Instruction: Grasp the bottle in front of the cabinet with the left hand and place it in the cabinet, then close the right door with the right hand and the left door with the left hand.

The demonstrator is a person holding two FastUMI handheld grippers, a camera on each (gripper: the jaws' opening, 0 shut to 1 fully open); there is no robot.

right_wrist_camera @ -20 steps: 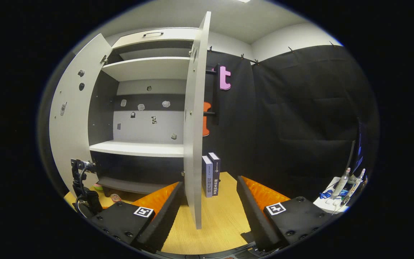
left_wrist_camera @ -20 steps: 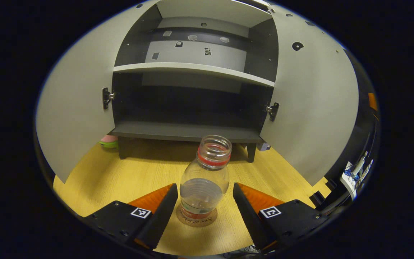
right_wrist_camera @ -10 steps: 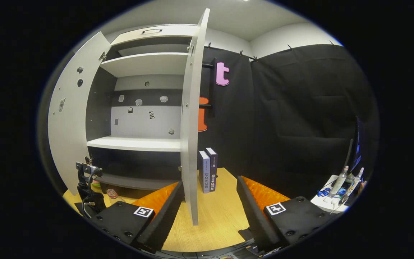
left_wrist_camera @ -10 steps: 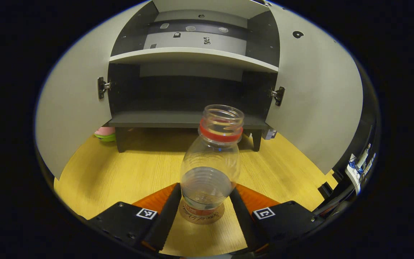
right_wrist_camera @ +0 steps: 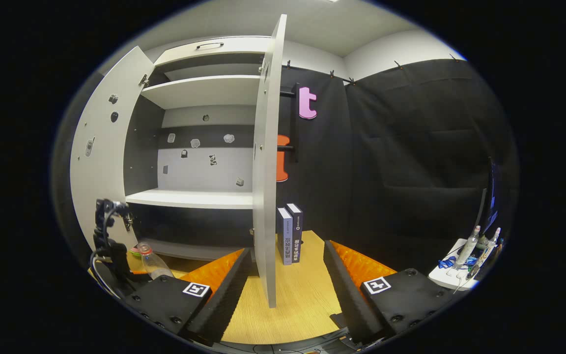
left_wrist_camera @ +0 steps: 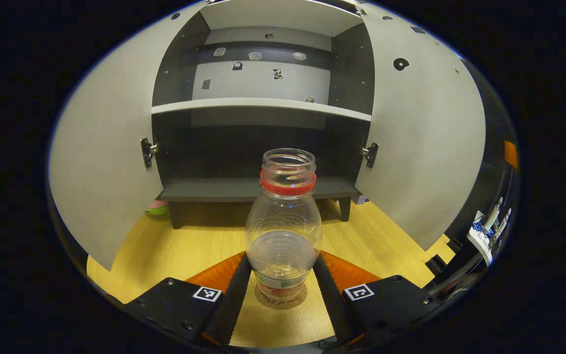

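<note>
A clear bottle with a red neck ring and no cap stands upright before the open cabinet. My left gripper is shut on its lower body, both fingers pressing its sides. A round coaster lies right under it; I cannot tell if the bottle still touches it. The right gripper view has the bottle leaning in the left gripper, low at the left. My right gripper is open, with the edge-on right door standing in its gap. The left door is swung wide.
Both doors flank the dark lower shelf, with a white shelf above it. Two books stand behind the right door. A white tray with small items sits far right. A pink and green object lies under the left door.
My left gripper went from open around the bottle to shut on it. In the right gripper view the bottle now sits higher and leaning. The right gripper barely shifted.
</note>
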